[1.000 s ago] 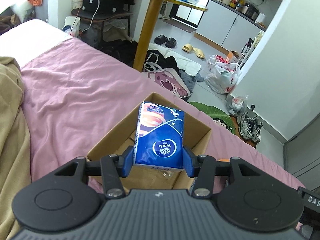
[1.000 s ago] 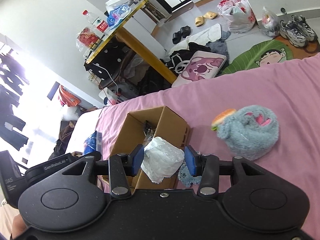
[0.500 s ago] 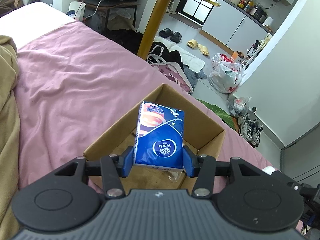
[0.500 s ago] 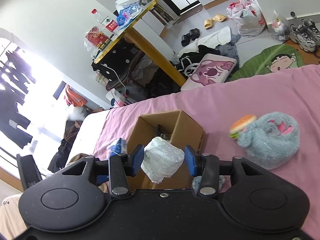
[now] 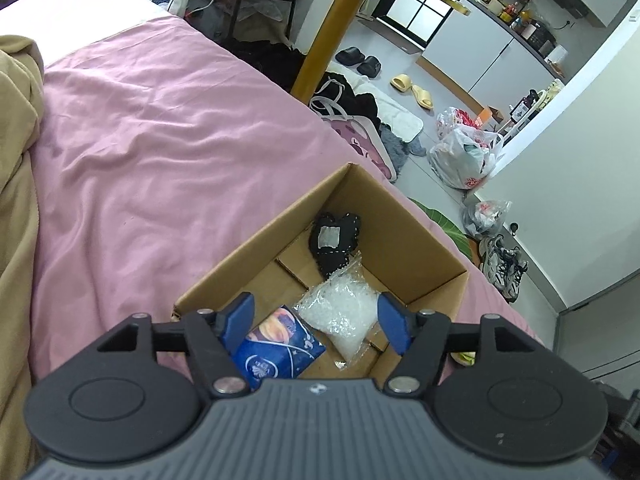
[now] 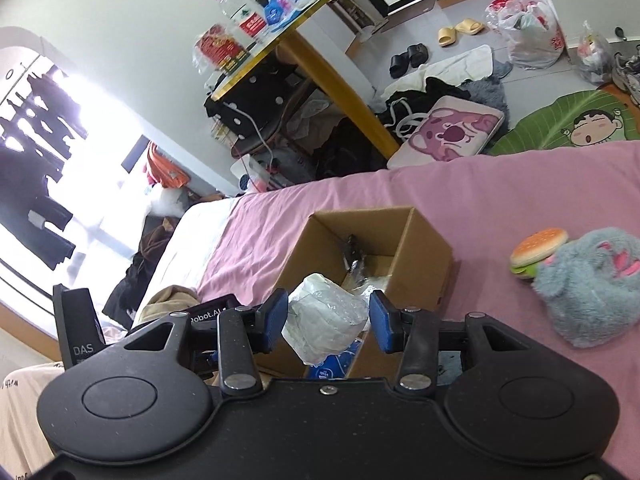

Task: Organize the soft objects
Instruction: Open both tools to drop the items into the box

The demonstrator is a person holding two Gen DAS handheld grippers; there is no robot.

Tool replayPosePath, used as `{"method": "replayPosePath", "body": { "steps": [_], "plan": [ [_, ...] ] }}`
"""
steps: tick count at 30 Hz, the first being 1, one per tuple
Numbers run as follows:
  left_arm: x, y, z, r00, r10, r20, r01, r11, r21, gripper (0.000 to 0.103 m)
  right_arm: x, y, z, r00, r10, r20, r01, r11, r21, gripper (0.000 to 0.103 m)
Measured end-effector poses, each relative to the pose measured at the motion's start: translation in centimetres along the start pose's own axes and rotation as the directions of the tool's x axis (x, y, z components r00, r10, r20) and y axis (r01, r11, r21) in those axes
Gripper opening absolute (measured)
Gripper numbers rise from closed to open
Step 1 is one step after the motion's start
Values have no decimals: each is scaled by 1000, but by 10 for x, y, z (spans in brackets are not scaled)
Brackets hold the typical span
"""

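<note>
- The left gripper (image 5: 316, 322) sits at the bottom of its frame with its jaws spread and nothing between them, hovering over the open cardboard box (image 5: 404, 216) on the pink bed sheet (image 5: 140, 152)
- Inside the box, lower centre of the left view, lie a blue tissue pack (image 5: 276, 350), a clear bag of white beads (image 5: 346, 312) and a dark knitted item (image 5: 334, 240) toward the far corner
- The right gripper (image 6: 328, 320) is at the bottom centre of its frame, jaws pinching a white crumpled plastic-wrapped bundle (image 6: 326, 318) just above the box's near edge
- The step in hand appears to be dropping that bundle in; it would go best carried further over the opening and let go above the free floor (the middle of the box looks free), not on the rim
- The left gripper is close to the same opening and could get in the way, so it likely needs to pull clear first
- Still outside, at the right of the right view, a grey-blue plush toy (image 6: 592, 288) touches a toy hamburger (image 6: 538, 246) on the sheet, well apart from the box
- A tan blanket (image 5: 16, 200) fills the left edge of the left view; the floor beyond the bed is cluttered with shoes and bags
</note>
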State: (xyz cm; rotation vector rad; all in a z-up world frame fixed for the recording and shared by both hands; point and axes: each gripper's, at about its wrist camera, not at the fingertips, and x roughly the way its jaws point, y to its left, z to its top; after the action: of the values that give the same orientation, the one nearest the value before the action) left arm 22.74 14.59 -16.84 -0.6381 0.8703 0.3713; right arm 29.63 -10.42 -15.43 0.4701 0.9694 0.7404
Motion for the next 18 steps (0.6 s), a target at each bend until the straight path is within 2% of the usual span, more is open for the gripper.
{"method": "replayPosePath", "body": {
  "steps": [5, 9, 15, 18],
  "plan": [
    [-8, -1, 1, 1000, 8, -1, -8, 1000, 16, 70, 15, 13, -1, 1000, 15, -22, -15, 1000, -6, 44],
    [-13, 1, 2, 1000, 25, -10, -25, 1000, 11, 73, 23, 18, -7, 998, -4, -68, 4, 1000, -11, 53],
    [-24, -2, 1, 999, 41, -6, -41, 999, 33, 74, 8, 14, -8, 997, -17, -71, 18, 1000, 10, 54],
    [-29, -9, 0, 999, 46, -6, -46, 997, 62, 75, -1, 12, -5, 996, -41, -75, 42, 999, 14, 58]
  ]
}}
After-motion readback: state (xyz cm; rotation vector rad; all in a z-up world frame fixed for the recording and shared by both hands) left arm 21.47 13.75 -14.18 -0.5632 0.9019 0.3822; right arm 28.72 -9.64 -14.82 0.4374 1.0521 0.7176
